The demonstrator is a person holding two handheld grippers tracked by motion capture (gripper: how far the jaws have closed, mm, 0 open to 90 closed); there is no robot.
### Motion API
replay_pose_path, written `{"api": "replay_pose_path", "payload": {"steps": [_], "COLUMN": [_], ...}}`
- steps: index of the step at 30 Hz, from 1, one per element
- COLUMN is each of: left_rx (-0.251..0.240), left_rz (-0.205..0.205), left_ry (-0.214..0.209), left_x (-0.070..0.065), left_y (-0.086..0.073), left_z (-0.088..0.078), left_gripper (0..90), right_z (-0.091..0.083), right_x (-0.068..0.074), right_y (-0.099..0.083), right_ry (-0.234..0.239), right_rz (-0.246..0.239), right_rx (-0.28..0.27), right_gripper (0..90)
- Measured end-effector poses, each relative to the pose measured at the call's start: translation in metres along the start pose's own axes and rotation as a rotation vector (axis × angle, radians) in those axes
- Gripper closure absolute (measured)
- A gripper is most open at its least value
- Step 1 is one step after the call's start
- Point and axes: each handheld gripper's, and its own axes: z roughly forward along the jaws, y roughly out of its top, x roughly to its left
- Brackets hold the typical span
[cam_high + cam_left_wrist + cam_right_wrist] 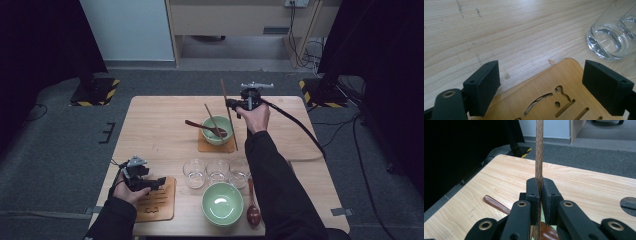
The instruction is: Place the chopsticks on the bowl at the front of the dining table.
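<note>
Right gripper view: jaws clamping chopstick

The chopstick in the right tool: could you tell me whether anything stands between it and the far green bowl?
Nothing visible bars the way. The right tool is shut on the chopstick, which slants down beside the far green bowl. Another chopstick and a brown spoon already rest in that bowl.

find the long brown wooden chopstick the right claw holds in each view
High view: long brown wooden chopstick slants past the small green bowl, held by the right claw.
Left gripper view: not in it.
Right gripper view: upright at centre, clamped.
Shared landmark: dark reddish-brown wooden spoon.
</note>
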Motion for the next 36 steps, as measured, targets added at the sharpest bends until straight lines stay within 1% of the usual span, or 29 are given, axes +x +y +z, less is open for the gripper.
{"api": "replay_pose_path", "payload": {"steps": [7,10,13,17,21,26,36], "left_rx": [0.002,-0.002,-0.004,0.000,0.004,-0.001,-0.005], "left_rz": [0.006,0.006,0.002,0.019,0.034,0.029,0.030], "left_ry": [0.000,0.000,0.001,0.001,-0.004,-0.004,-0.005], "left_x": [0.000,0.000,0.000,-0.001,-0.002,-0.002,-0.002], "left_y": [0.001,0.001,0.001,0.001,0.002,0.003,0.004], "left_z": [0.000,0.000,0.000,0.000,0.001,0.001,0.001], "left_gripper": [14.4,14.6,14.7,15.2,15.5,15.5,15.5], "right_z": [0.010,0.015,0.021,0.031,0.043,0.054,0.067], "right_x": [0.001,-0.001,-0.002,-0.002,-0.003,-0.004,-0.007], "right_y": [0.000,0.000,-0.002,-0.006,-0.011,-0.016,-0.018], "right_ry": [-0.012,-0.021,-0.026,-0.039,-0.052,-0.054,-0.070], "right_rz": [-0.005,-0.016,-0.008,-0.016,-0.022,-0.023,-0.015], "right_rx": [0.026,0.038,0.049,0.074,0.112,0.146,0.182], "right_gripper": [84.4,84.4,84.4,84.4,84.4,84.4,84.4]}}
